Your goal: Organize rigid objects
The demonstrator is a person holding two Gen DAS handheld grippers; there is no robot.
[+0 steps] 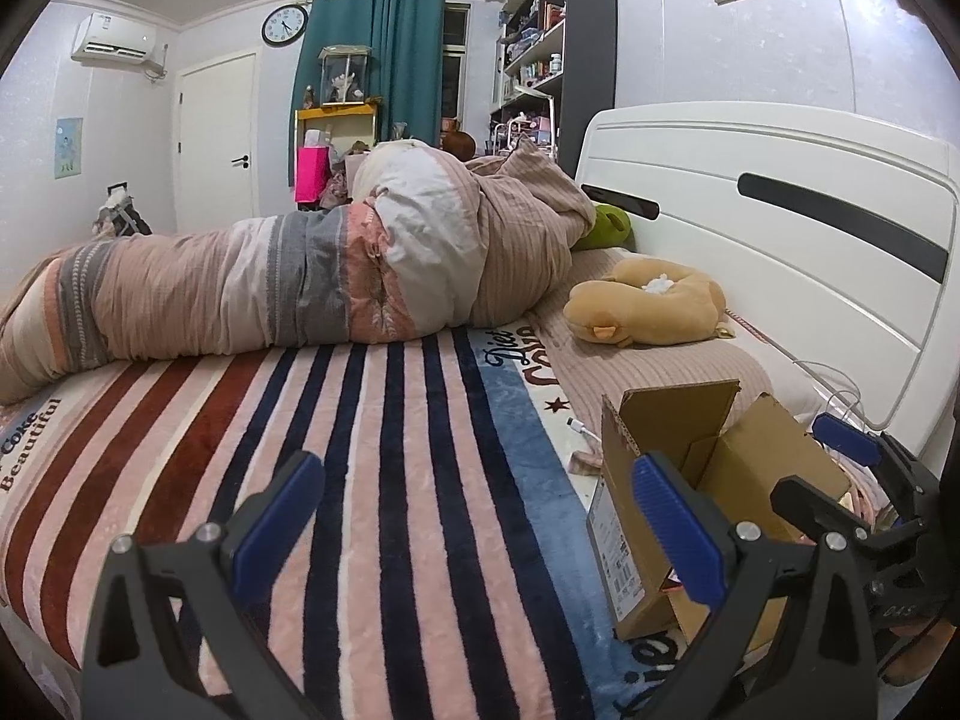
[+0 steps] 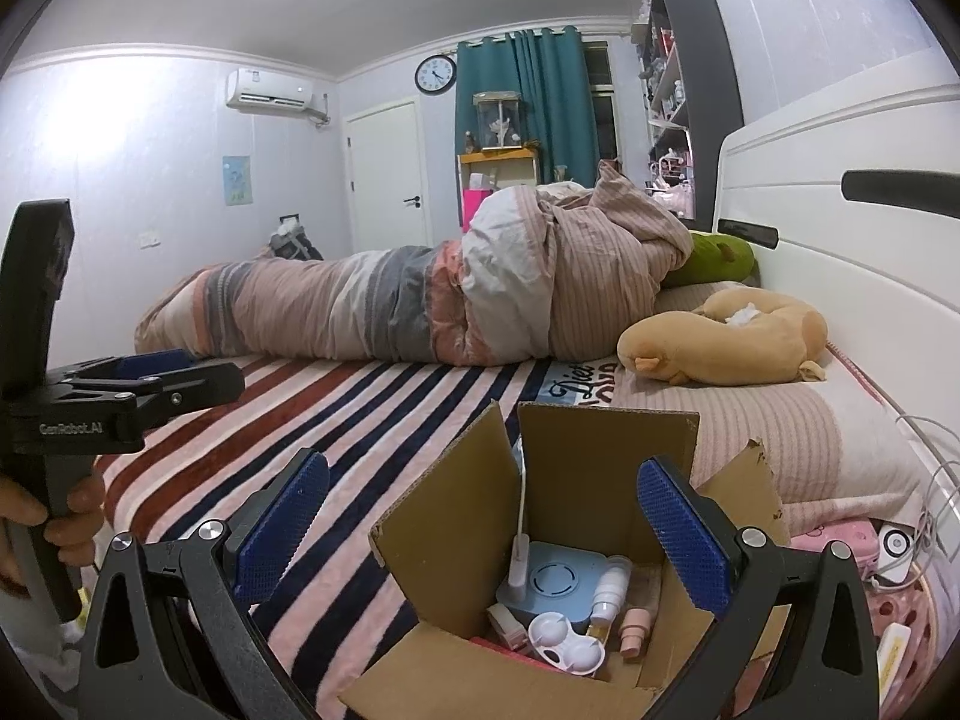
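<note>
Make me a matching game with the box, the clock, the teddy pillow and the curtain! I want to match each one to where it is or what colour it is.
Things:
1. cardboard box
2. wall clock
3. tan plush pillow
4. curtain

Matches:
A. teal
B. lying by the white headboard
C. open, with small items inside
D. high on the wall beside the curtain

Pairs: 1-C, 2-D, 3-B, 4-A

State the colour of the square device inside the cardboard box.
Pale blue device, clearest in the right wrist view.
</note>
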